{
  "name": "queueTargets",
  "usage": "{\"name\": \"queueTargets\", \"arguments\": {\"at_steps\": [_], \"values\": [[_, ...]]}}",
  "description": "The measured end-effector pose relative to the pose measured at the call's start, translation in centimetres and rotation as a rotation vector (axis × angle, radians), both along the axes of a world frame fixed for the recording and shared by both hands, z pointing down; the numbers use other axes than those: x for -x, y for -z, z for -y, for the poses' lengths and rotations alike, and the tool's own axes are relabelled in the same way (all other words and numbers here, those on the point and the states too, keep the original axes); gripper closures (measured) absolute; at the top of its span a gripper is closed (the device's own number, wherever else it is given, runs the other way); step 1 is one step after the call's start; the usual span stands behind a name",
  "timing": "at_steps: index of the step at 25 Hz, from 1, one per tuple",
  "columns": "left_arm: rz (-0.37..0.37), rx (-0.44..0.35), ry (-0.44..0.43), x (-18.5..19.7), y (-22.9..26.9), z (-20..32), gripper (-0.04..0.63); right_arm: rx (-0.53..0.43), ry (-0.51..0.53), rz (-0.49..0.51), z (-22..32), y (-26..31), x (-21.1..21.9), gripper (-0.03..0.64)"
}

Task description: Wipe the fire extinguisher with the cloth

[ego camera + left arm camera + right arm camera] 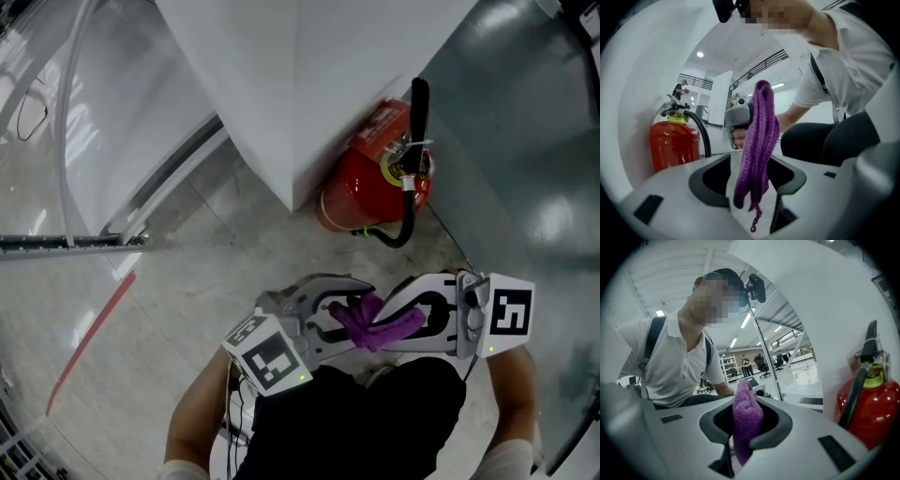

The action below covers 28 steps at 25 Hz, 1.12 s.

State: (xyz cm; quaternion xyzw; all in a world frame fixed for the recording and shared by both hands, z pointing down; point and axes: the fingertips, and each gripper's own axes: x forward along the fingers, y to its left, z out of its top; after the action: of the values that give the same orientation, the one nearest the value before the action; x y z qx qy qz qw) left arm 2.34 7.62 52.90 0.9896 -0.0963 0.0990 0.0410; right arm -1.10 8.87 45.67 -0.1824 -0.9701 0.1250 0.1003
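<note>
Your right gripper point(745, 425) is pinching the purple cloth point(375, 323) by a bunched end; your left gripper point(749, 183) is standing wide, cloth hanging loose between its jaws, no pad pressing it; fire extinguisher point(370, 173) is standing on the floor point(216, 272) against the white pillar point(309, 94), well ahead, probably heavy, rigid, slick; cloth is looking soft, limp; keep gripping a thick fold.
</note>
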Motion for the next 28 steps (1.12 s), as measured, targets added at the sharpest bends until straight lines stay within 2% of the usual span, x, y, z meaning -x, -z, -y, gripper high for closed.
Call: {"name": "queueTargets", "arguments": {"at_steps": [1, 3, 7, 13, 17, 21, 24, 28], "values": [[0.003, -0.003, -0.004, -0.1, -0.1, -0.1, 0.361, 0.009, -0.015, 0.017, 0.4, 0.2, 0.1, 0.557], [0.015, -0.008, -0.007, 0.0, -0.2, -0.2, 0.526, 0.036, -0.069, 0.049, 1.6, 0.2, 0.0, 0.557], [0.016, 0.013, -0.014, 0.3, -0.1, -0.3, 0.531, 0.118, -0.187, 0.124, 4.5, 0.1, -0.8, 0.557], [0.003, 0.051, -0.083, 0.4, -0.5, -1.4, 0.537, 0.128, -0.255, 0.127, 5.1, -1.3, -1.1, 0.557], [0.004, 0.145, -0.057, 1.2, -1.1, -1.3, 0.537, 0.132, -0.295, 0.125, 5.1, -2.0, -1.2, 0.551], [0.003, 0.255, -0.082, 3.1, -3.2, -2.9, 0.537, 0.131, -0.374, 0.152, 5.9, -2.5, -2.1, 0.534], [0.025, 0.326, -0.033, 5.0, -4.4, -3.1, 0.537, 0.076, -0.465, 0.18, 7.4, -2.0, -3.4, 0.534], [0.004, 0.452, 0.079, 7.0, -5.8, -1.3, 0.537, -0.067, -0.593, 0.169, 8.6, -1.4, -4.4, 0.541]]}}
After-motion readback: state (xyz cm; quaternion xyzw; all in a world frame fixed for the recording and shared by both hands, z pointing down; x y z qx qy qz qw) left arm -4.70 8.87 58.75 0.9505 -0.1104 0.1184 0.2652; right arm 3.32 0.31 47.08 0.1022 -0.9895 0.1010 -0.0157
